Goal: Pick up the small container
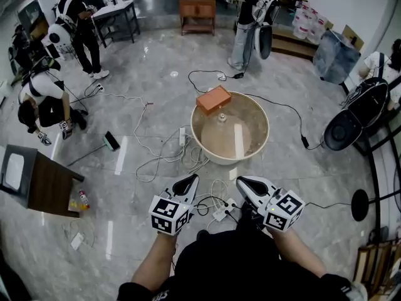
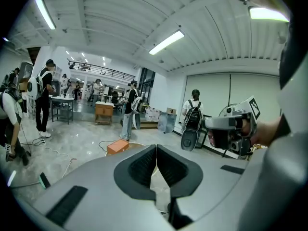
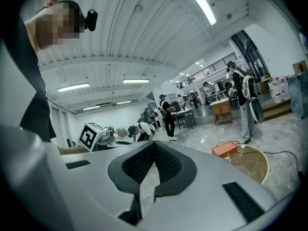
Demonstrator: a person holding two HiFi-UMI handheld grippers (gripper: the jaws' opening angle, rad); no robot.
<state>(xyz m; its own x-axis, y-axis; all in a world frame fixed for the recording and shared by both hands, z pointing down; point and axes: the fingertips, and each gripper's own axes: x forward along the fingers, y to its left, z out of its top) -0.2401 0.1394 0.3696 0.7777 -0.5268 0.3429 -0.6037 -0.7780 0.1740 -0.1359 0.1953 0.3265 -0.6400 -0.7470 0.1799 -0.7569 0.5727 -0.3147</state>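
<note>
Approach step, as judged: the left gripper [image 1: 190, 180] and right gripper [image 1: 242, 182] are sitting pressed together and empty, the small container [image 1: 220, 116] is lying well ahead of both on the round table [image 1: 199, 144] — the next move is calling for closing in and spreading the jaws.

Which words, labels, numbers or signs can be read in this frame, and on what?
None can be read.
Left gripper and right gripper cubes: black-and-white square patterns, no letters.
White packs by the far wall: print too small to read.
</note>
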